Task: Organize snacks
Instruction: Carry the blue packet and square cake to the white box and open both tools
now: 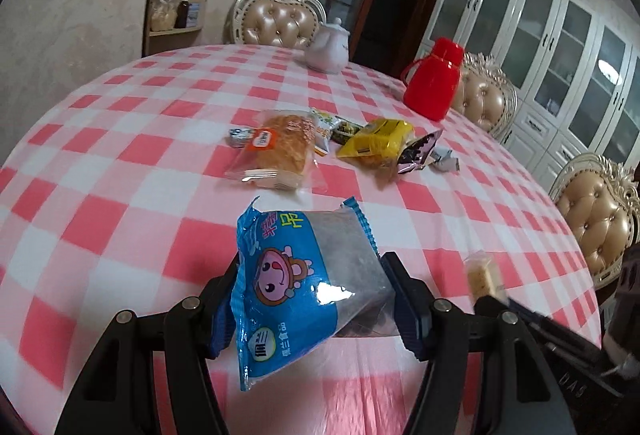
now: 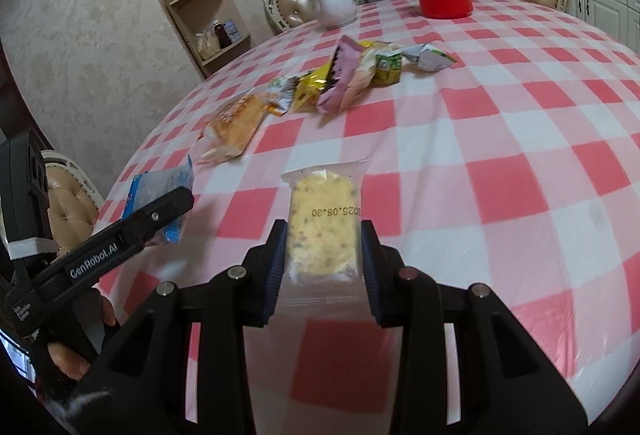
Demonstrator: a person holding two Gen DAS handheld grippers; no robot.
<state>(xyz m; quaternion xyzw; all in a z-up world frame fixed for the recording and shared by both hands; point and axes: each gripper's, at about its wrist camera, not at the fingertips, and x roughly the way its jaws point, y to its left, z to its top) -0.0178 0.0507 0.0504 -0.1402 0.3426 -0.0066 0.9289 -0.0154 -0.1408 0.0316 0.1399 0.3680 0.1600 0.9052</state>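
A blue cartoon-printed snack packet (image 1: 296,275) is pinched by the left gripper (image 1: 310,295) above the checked tablecloth (image 1: 120,155). A clear-wrapped yellow cake (image 2: 322,231) is pinched by the right gripper (image 2: 322,255). The remaining snacks (image 1: 340,143) are left piled mid-table.

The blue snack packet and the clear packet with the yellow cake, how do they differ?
The blue snack packet is printed with a pink cartoon face and holds something dark; the clear packet is plain, with only a date stamp over a speckled yellow cake. The blue snack packet is wider and sits tilted in the left gripper; the clear packet is narrower and stands straight in the right gripper. Both are sealed, gripped by their sides, and held above the checked tablecloth.
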